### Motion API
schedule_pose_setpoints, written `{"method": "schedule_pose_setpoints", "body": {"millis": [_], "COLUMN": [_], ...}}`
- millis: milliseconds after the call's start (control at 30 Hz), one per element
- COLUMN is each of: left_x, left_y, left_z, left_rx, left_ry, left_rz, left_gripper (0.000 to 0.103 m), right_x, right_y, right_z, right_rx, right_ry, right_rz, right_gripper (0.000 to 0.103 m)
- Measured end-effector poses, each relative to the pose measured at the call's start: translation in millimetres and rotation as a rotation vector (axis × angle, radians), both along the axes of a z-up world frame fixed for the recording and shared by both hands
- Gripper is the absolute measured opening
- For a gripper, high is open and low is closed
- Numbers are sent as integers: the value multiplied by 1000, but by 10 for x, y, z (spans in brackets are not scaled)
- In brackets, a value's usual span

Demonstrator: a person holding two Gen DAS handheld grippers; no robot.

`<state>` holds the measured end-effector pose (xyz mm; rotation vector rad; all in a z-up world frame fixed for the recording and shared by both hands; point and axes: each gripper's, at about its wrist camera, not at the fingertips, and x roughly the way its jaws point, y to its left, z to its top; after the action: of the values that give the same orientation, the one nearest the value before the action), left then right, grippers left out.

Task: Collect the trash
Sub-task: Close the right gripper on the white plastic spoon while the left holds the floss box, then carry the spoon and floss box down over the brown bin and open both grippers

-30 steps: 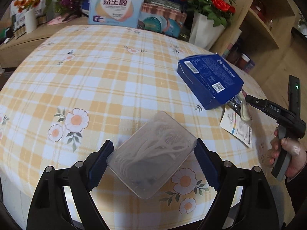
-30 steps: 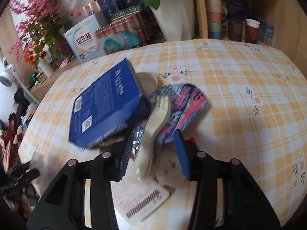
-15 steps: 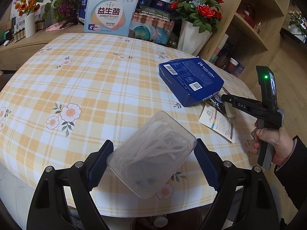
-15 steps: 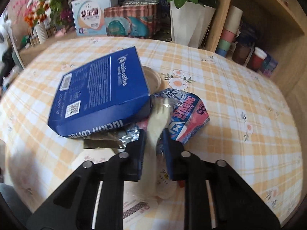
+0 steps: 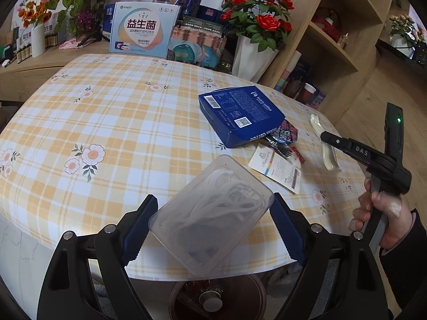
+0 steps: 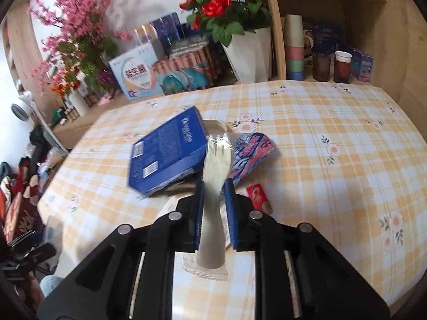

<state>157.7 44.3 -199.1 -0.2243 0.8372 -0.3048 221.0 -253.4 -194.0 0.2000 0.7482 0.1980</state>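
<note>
My left gripper (image 5: 213,224) is shut on a clear plastic container (image 5: 210,216) and holds it above the table's near edge, over a brown bin (image 5: 213,296) on the floor. My right gripper (image 6: 214,186) is shut on a wrapped cream plastic fork (image 6: 214,165), lifted off the table; it also shows in the left wrist view (image 5: 324,144). On the checked tablecloth (image 5: 120,133) lie a blue coffee box (image 5: 240,114), a red and blue snack wrapper (image 6: 250,152), a small red packet (image 6: 257,194) and a white card (image 5: 277,168).
A white pot of red roses (image 5: 250,53), boxes and cans stand behind the table. Wooden shelves (image 5: 333,40) with cups rise at the right. A round lid (image 6: 214,126) lies behind the blue box.
My right gripper closed on the fork and lifted it off the trash pile. My left gripper drew the container back past the table edge, over the bin.
</note>
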Motion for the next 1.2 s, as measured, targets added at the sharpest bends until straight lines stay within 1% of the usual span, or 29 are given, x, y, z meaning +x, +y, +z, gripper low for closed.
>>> {"method": "schedule_pose_setpoints", "body": {"millis": [67,200,267,367,433,600,767,967,1100,1200], "left_x": [-73,-224,-317,-464,-566,-821,-1114,-1409,-1554,-1590], "left_y": [-32,-99,-133,-177,-197,-170,-119,-6,75,105], "left_z": [55,153,209,273,309,412,540,658,679,663], "left_rx": [0,4,0,7,9,-11,2,17,15,11], "left_ry": [-3,-11,-18,-26,-27,-37,-63,-98,-107,-103], "left_rz": [-4,-11,-16,-22,-23,-4,15,36,54,59], "left_gripper": [83,83,83,83,83,83,83,83,83,83], "right_x": [-166,-524,-688,-935,-1123,-1492,-1754,-1935,-2047,-2084], "right_y": [-3,-24,-14,26,87,196,272,361,396,434], "right_z": [25,-6,-30,-49,-55,-70,-74,-25,-9,-27], "right_rx": [20,68,72,88,85,51,47,33,33,26], "right_ry": [-1,35,42,54,67,73,82,79,77,88], "right_rz": [12,14,28,81,127,197,223,253,270,283], "right_gripper": [19,19,19,19,19,19,19,19,19,19]}}
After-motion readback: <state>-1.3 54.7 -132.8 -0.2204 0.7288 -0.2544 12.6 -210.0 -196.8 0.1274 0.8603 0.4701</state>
